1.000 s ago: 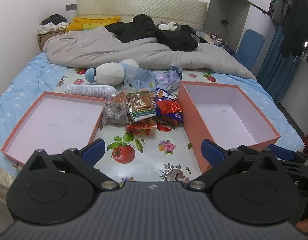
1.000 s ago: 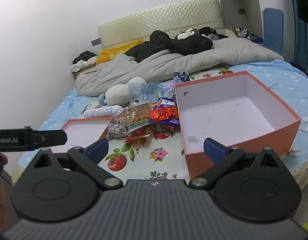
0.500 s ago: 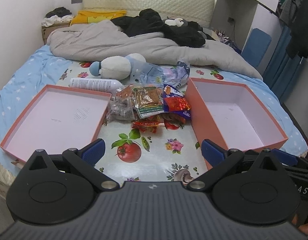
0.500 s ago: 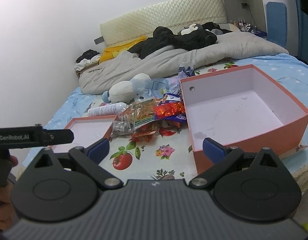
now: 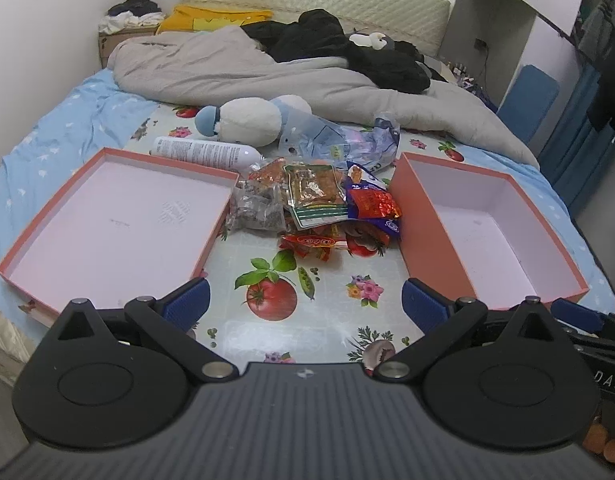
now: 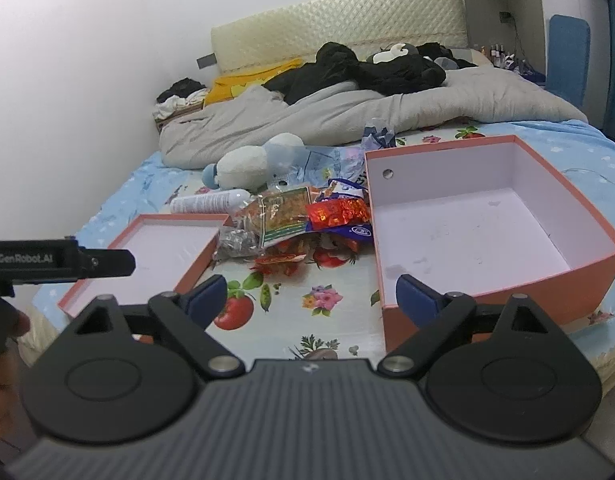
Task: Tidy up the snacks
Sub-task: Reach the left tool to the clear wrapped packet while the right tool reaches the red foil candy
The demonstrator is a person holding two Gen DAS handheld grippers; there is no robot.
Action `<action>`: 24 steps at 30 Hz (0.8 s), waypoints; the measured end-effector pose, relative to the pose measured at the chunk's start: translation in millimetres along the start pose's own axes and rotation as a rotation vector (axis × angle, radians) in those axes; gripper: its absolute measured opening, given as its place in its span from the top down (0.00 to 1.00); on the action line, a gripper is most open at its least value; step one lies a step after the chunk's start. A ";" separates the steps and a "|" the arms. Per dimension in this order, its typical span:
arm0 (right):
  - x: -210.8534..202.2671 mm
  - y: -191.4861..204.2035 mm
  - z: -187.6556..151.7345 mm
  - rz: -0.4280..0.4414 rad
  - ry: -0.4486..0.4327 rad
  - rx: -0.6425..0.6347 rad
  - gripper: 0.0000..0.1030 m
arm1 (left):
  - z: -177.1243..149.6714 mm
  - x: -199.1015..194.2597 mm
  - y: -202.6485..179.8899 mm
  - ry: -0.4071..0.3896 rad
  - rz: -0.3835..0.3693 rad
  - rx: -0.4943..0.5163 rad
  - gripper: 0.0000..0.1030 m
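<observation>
- Now that my left gripper (image 5: 303,300) has dropped closer, spread and empty, the snack pile (image 5: 319,204) sits larger ahead, between the shallow lid (image 5: 111,220) and deep box (image 5: 495,232).
- My right gripper (image 6: 311,296) is narrowing on nothing, so I judge sorting hasn't started.

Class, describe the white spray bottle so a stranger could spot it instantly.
Find the shallow orange lid on the flowered cloth. Along its far edge, before the plush toy, lies the bottle. It is the only white cylinder, on its side; the neighbouring snacks are crinkly packets.
</observation>
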State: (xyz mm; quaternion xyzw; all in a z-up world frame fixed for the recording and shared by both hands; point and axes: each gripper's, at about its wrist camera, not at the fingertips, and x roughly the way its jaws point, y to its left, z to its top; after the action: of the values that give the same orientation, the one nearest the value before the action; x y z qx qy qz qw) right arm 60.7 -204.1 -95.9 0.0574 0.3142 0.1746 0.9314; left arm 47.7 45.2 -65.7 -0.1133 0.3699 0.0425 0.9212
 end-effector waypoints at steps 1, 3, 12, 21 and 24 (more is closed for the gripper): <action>1.5 0.3 0.0 -0.002 0.004 -0.003 0.12 | -0.7 2.5 0.7 0.004 -0.011 -0.006 0.00; 5.7 3.1 -0.8 -0.006 0.005 -0.020 0.13 | -2.4 8.6 2.4 -0.005 -0.031 -0.005 0.00; 44.6 17.1 11.3 0.009 0.028 -0.152 0.34 | 1.1 61.4 10.3 0.001 -0.031 0.013 0.01; 104.5 23.5 33.5 -0.053 0.047 -0.219 0.35 | 14.7 133.8 31.2 0.053 -0.019 -0.018 0.01; 130.7 25.1 42.5 -0.030 0.094 -0.219 0.36 | 20.5 160.9 40.1 0.069 -0.008 -0.025 0.04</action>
State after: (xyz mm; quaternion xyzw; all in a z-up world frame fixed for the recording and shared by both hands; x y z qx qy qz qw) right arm 176.1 -133.3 -130.6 -0.0575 0.3373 0.1964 0.9189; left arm 171.3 88.2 -169.6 -0.1277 0.4005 0.0394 0.9065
